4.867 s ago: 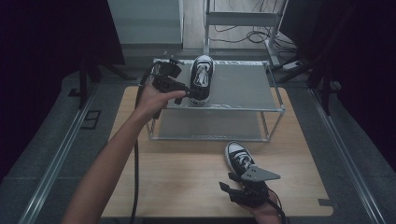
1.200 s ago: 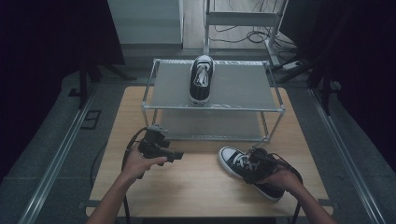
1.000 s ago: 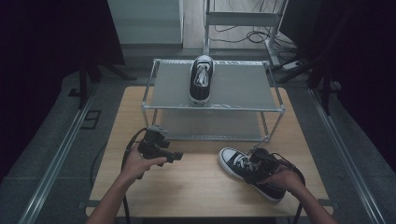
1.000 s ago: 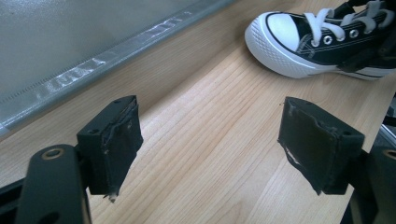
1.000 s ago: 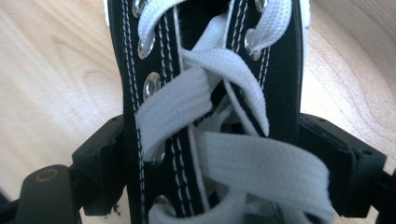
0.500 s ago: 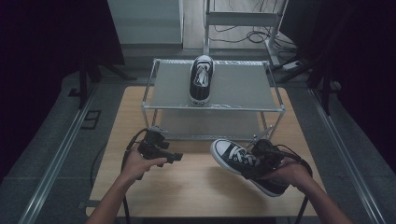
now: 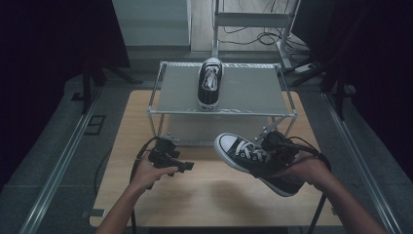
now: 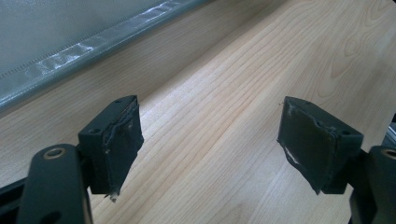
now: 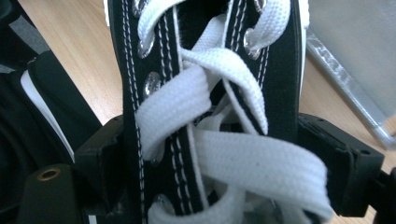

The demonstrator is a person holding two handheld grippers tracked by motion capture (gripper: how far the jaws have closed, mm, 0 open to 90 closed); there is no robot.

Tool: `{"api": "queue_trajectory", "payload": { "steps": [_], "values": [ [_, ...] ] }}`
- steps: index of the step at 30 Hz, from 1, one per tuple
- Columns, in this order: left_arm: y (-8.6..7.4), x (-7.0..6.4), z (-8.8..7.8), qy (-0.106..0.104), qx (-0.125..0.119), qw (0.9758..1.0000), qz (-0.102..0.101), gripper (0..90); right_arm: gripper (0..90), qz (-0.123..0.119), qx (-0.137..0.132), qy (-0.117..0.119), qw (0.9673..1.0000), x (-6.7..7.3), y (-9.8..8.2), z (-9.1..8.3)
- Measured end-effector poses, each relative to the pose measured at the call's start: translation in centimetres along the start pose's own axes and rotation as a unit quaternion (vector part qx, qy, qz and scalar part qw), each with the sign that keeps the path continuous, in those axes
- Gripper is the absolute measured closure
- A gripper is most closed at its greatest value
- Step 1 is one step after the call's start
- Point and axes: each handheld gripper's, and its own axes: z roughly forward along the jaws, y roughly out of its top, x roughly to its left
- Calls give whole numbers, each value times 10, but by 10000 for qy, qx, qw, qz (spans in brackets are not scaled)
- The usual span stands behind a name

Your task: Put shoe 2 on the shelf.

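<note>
The right claw [image 7: 272,155] is pinched on a black sneaker [image 7: 253,161] across its white laces [image 9: 219,140], and the shoe is held tilted above the wooden counter [image 7: 214,195], toe toward the left. The left claw [image 7: 182,165] is spread wide with nothing between its pads [image 8: 116,140], low over the counter. Farther out, a second black sneaker [image 7: 210,83] is seen resting on the top of a metal rack [image 7: 253,90].

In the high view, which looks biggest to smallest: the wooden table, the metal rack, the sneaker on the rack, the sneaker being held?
1. Wooden table
2. Metal rack
3. Held sneaker, in the right gripper; it sits nearer the camera, so its lead over the sneaker on the rack is unsure.
</note>
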Motion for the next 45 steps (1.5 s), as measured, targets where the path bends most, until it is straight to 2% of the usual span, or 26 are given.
{"api": "queue_trajectory", "payload": {
  "steps": [10,14,17,21,25,31,35,40,45],
  "values": [
    [-6,1,7,-61,14,10000,-76,218,164,183,-144,-20,9997,-8,11,-26],
    [-8,1,11,-106,36,9999,-97,219,164,252,-157,-99,9995,-13,17,-34],
    [-9,0,15,-21,74,10000,-56,221,164,359,-149,-132,9992,-17,22,-38],
    [-11,-1,20,-111,96,9999,-75,222,164,456,-202,-183,9986,-23,30,-44],
    [-16,-1,26,-201,83,9996,-170,222,164,677,-209,-216,9973,-33,41,-48],
    [-22,-3,34,-168,71,9995,-243,222,164,1027,-223,-323,9939,-52,57,-46],
    [-26,-3,39,-126,91,9996,-217,223,164,1250,-218,-387,9912,-64,68,-41],
    [-30,-3,41,-165,16,9995,-275,223,165,1601,-234,-423,9859,-79,82,-38],
    [-33,-5,44,-170,-10,9994,-309,224,165,1897,-213,-559,9800,-91,97,-38]
  ]
}}
